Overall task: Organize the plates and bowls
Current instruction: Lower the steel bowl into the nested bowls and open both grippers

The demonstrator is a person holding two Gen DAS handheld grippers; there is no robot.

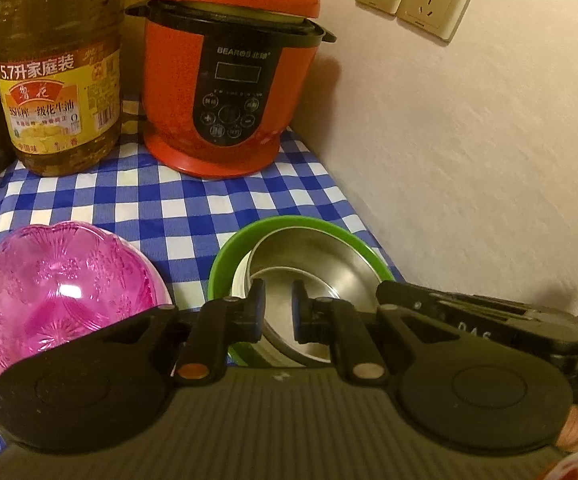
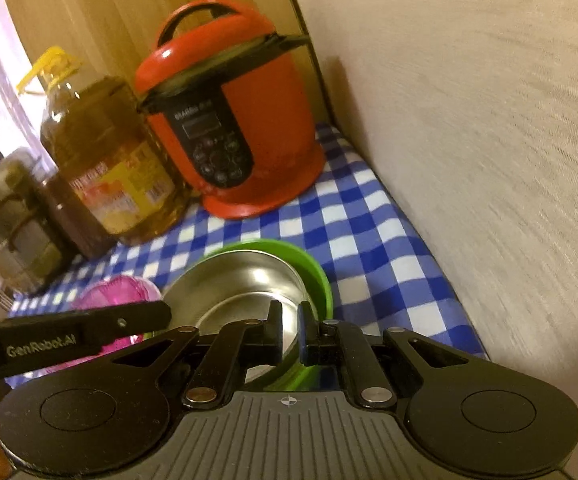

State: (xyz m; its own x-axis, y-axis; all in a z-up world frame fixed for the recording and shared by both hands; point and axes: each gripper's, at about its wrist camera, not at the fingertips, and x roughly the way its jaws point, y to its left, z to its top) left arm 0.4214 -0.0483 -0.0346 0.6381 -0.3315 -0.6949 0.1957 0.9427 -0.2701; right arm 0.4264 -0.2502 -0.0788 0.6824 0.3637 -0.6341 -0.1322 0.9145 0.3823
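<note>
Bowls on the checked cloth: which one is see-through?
The pink bowl, left of the stack; the steel bowl and the green bowl holding it are opaque.

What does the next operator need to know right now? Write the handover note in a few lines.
Left tool: fingers slightly apart over the steel bowl's near rim, not clearly gripping anything.
Right tool: narrow gap, at the near rim of the same stack; whether it pinches the rim I cannot tell.
Things: shiny stainless-steel bowl sits tilted inside the green plastic bowl, with something white between them, on the blue-and-white checked tablecloth. The pink translucent patterned bowl stands alone to the left.
Done: steel and green bowls nested.
Left: probably seat the steel bowl flat, then add the pink bowl.
</note>
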